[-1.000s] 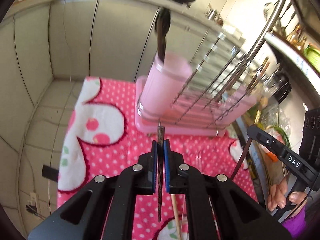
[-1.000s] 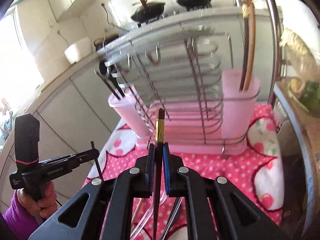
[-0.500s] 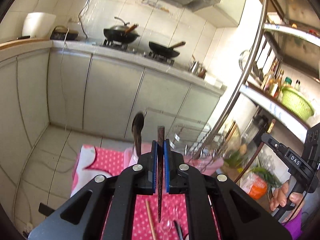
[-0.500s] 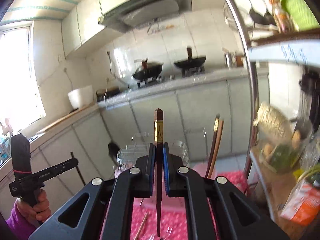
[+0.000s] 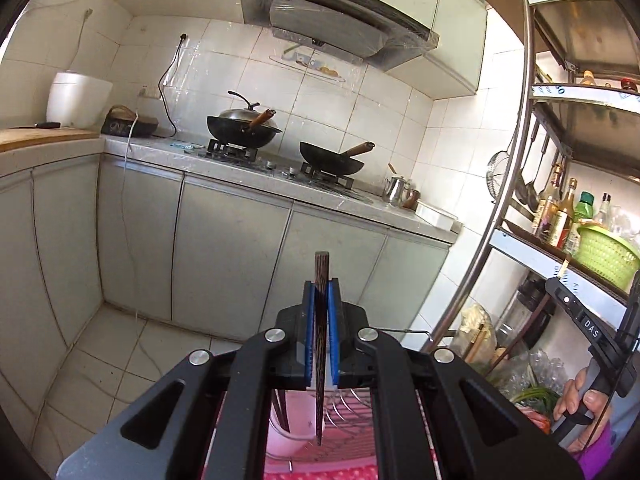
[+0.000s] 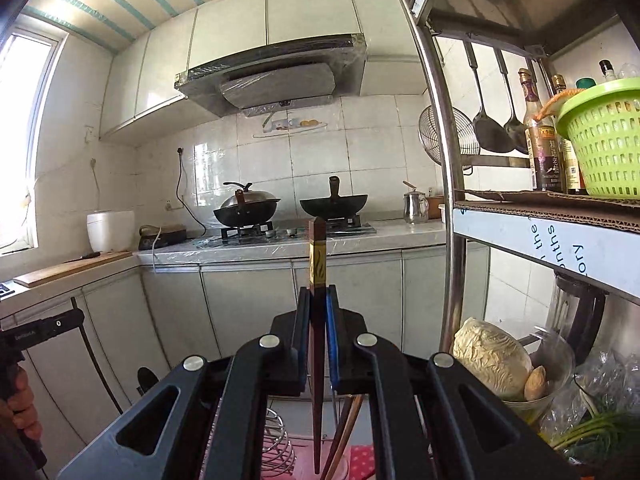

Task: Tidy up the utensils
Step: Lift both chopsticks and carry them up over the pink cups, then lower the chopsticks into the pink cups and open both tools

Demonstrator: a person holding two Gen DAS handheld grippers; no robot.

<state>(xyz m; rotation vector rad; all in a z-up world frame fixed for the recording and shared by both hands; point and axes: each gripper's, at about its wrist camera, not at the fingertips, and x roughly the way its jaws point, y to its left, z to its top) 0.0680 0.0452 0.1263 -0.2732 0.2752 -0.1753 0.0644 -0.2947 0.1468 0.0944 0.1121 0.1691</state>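
L gripper [image 5: 320, 334]: fingers clenched on a dark wood chopstick [image 5: 320, 360], held upright betw the blue pads. Top end sticks out above the fingertips; lower end hangs down past the finger bases, tip over the pink cup [image 5: 290, 420] of the drying rack [image 5: 352, 404]. Dark utensil handles stand in that cup, just L of the chopstick tip. Pink dotted cloth [image 5: 320, 472] shows under the rack.

R gripper [image 6: 318, 338]: fingers clenched on a second chopstick [image 6: 317, 380], reddish-brown w/ yellow patterned band near its top. Also upright; top end well above the fingertips, tip pointing down betw the finger bases. Two wooden chopsticks [image 6: 344, 432] lean just R of its tip, in a pink holder; wire rack loops to the L below.

Both wrist cams look fwd at kitchen: stove w/ two woks [image 6: 290, 206] beyond the fingertips, metal shelf [image 6: 520, 200] to the R. R gripper visible at R edge of L view, in the person's hand [image 5: 580, 396].
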